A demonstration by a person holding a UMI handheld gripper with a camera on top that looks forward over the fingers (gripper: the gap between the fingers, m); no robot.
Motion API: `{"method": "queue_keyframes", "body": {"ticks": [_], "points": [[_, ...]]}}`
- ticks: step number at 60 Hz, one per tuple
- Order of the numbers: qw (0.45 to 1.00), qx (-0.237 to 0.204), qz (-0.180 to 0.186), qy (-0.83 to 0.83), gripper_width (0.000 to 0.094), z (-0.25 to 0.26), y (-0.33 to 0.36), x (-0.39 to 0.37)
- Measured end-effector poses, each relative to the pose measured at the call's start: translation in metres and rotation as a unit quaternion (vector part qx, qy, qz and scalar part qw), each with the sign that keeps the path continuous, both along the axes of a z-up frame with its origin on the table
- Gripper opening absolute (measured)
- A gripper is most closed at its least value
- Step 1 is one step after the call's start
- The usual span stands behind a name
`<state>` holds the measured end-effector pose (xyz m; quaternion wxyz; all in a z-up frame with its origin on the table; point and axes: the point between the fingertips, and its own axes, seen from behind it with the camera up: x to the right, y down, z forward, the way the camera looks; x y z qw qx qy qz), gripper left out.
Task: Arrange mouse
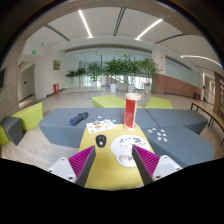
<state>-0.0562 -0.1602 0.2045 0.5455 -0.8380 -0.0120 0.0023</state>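
Ahead, the hand-held gripper (103,163) hovers above a yellow table (112,172) with its fingers spread well apart and nothing between them; the magenta pads (84,161) on their inner faces angle toward each other over bare tabletop.

Beyond the fingertips, a small dark mouse (101,140) sits on the table, near the middle and closer to the left finger. Just behind it lies a white card with dark spots (98,127). To the right of the mouse rests a white round mat (126,146) with small dark marks on it, and a second white printed sheet (158,133) lies further right near the table's edge.

At the far side of the table stands a tall red cylinder-shaped container (132,109), upright; what it holds cannot be told.

Grey and lime-green sofa blocks (186,125) surround the table, and a dark object (78,119) lies on the grey seat to the left. Behind them, a row of leafy green plants (118,69) stands in a bright hall under long ceiling lights (87,22).
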Motion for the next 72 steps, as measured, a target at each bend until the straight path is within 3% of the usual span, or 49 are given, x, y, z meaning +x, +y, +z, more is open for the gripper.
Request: {"method": "queue_keyframes", "body": {"ticks": [14, 18, 43, 53, 59, 60, 68, 72], "points": [[1.000, -0.008, 0.009, -0.005, 0.0802, -0.024, 0.028, 0.024], [0.999, -0.021, 0.016, -0.019, 0.0802, -0.023, 0.026, -0.006], [0.992, -0.083, 0.095, -0.018, 0.0800, -0.170, 0.204, -0.068], [0.992, -0.099, 0.074, -0.018, 0.0794, -0.212, 0.262, -0.066], [0.991, -0.104, 0.081, 0.009, 0.0641, -0.219, 0.273, -0.077], [0.991, -0.108, 0.081, 0.008, 0.0559, -0.220, 0.273, -0.077], [0.991, -0.110, 0.072, 0.011, 0.0467, -0.218, 0.270, -0.077], [0.988, -0.110, 0.101, 0.039, 0.0441, -0.204, 0.263, -0.089]]}}
